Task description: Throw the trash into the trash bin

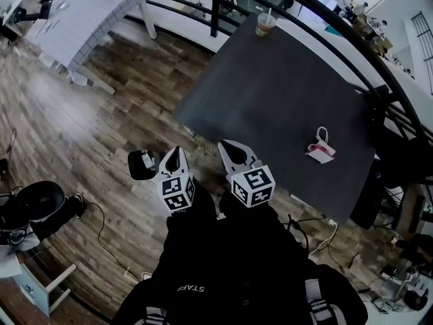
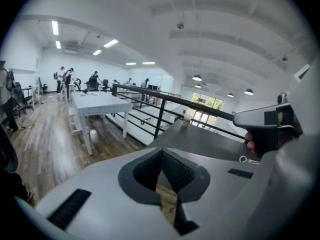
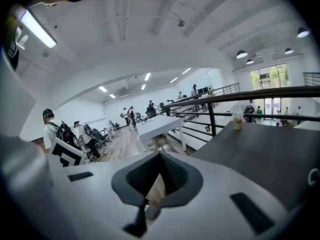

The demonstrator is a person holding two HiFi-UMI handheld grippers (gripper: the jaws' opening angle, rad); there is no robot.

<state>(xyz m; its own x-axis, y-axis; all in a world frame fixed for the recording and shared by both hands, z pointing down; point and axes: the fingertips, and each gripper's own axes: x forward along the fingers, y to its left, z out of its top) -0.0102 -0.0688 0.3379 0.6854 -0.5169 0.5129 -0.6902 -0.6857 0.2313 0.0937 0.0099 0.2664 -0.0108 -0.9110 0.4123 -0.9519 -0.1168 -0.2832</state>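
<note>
A crumpled pink-and-white scrap (image 1: 320,152) with a white loop lies on the dark table (image 1: 284,100) toward its near right; its loop (image 2: 245,159) also shows in the left gripper view. A clear cup (image 1: 265,24) with a straw stands at the table's far edge. Both grippers hover over the wooden floor, short of the table's near-left edge. My left gripper (image 1: 174,152) is shut with nothing in it, its tips (image 2: 161,152) meeting. Beside it my right gripper (image 1: 226,145) is shut and holds nothing, its tips (image 3: 160,155) together. A small black container (image 1: 142,164) with something white inside sits on the floor, left of the left gripper.
A black railing (image 1: 325,19) runs behind the table. A white table (image 1: 88,12) stands far left, a black chair (image 1: 34,205) at the near left. Cables lie on the floor. Several people stand far down the room (image 3: 127,115).
</note>
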